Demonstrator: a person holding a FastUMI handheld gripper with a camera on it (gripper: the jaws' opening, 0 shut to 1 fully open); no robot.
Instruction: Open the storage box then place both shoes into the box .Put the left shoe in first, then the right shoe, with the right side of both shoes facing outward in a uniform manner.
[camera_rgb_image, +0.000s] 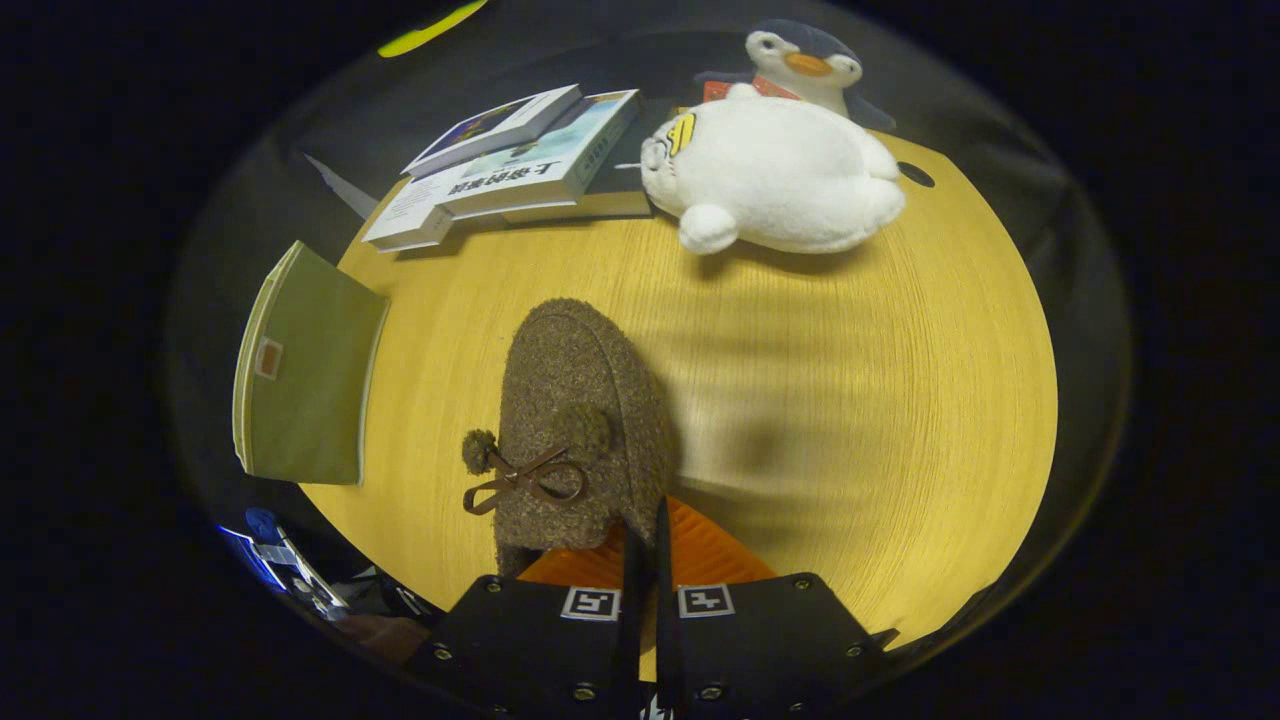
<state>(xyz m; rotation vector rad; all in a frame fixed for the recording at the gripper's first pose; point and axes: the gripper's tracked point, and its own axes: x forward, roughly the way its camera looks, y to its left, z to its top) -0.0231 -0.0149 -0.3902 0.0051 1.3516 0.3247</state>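
- Nearest to the camera, the gripper (640, 545) is seen with its two fingers drawn close together, clenched on the rim of the brown shoe (580, 420) at its heel end, where the orange lining (700, 555) is exposed.
- One finger is placed inside the shoe opening and the other against the outer side, so the rim is pinched between them.
- The fuzzy shoe is stretched out ahead of the fingers, with its toe pointed away from the camera; a brown bow (520, 480) with two pompoms is fixed on its top.
- It cannot be told whether the shoe rests on the wooden table (880, 420) or is lifted over it.
- A green book (310, 370) is laid beside the shoe, at the table edge.
- Beyond the shoe, a stack of books (520, 165) is placed at the far side of the table.
- Just beside the books, a white plush toy (775, 175) is lying, and a penguin plush (810, 62) is seen touching it from behind.
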